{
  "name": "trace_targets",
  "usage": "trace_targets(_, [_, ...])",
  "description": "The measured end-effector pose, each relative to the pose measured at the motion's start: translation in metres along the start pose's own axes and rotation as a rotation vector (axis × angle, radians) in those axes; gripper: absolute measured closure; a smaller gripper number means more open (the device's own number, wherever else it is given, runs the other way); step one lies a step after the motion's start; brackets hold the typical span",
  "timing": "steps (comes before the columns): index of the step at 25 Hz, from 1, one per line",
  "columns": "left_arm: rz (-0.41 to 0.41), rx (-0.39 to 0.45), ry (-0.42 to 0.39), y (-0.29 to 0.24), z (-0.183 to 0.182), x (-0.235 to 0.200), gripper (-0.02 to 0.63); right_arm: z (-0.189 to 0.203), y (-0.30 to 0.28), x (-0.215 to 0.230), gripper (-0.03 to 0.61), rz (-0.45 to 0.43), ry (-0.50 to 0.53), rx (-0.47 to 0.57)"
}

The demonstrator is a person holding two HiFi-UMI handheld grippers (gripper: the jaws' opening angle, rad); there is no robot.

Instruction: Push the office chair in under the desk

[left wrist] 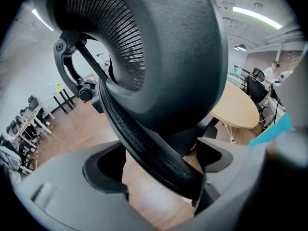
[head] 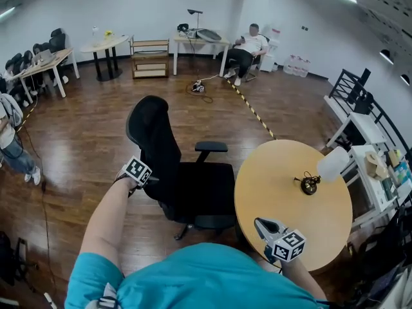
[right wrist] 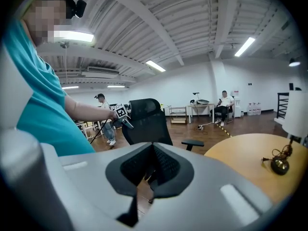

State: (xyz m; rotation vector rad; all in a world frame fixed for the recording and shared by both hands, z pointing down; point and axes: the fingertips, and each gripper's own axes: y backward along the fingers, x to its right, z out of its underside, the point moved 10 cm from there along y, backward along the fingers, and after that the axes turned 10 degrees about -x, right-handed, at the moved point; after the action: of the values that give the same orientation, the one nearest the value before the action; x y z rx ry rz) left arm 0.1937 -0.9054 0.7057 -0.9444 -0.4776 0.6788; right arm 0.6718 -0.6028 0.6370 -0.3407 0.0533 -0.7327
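Note:
A black mesh office chair (head: 187, 185) stands on the wood floor, its seat facing the round wooden desk (head: 283, 179) and close to its left edge. My left gripper (head: 152, 179) is at the backrest's left edge. In the left gripper view the backrest rim (left wrist: 149, 148) runs slantwise between the open jaws of the left gripper (left wrist: 161, 171), against the right one. My right gripper (head: 259, 222) hovers over the desk's near edge, shut and holding nothing. In the right gripper view the right gripper (right wrist: 150, 177) points at the chair (right wrist: 147, 121).
A small dark object with a cord (head: 309, 185) and a white lamp-like thing (head: 333, 165) sit on the desk. White shelving (head: 373, 166) stands to the right. Yellow-black floor tape (head: 251, 108) runs behind the chair. A person (head: 248, 50) sits at the far wall.

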Motion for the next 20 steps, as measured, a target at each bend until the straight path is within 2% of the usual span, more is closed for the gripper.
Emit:
trace_targets(12, [-0.095,-0.111,0.081,-0.025,-0.032,0.075,0.054,0.014,0.057,0.062,0.578,-0.060,0.018,0.009])
trace_targets(20, [-0.125,-0.140,0.147,-0.045,-0.061,0.117,0.044,0.032,0.074,0.096,0.578,-0.097,0.001,0.018])
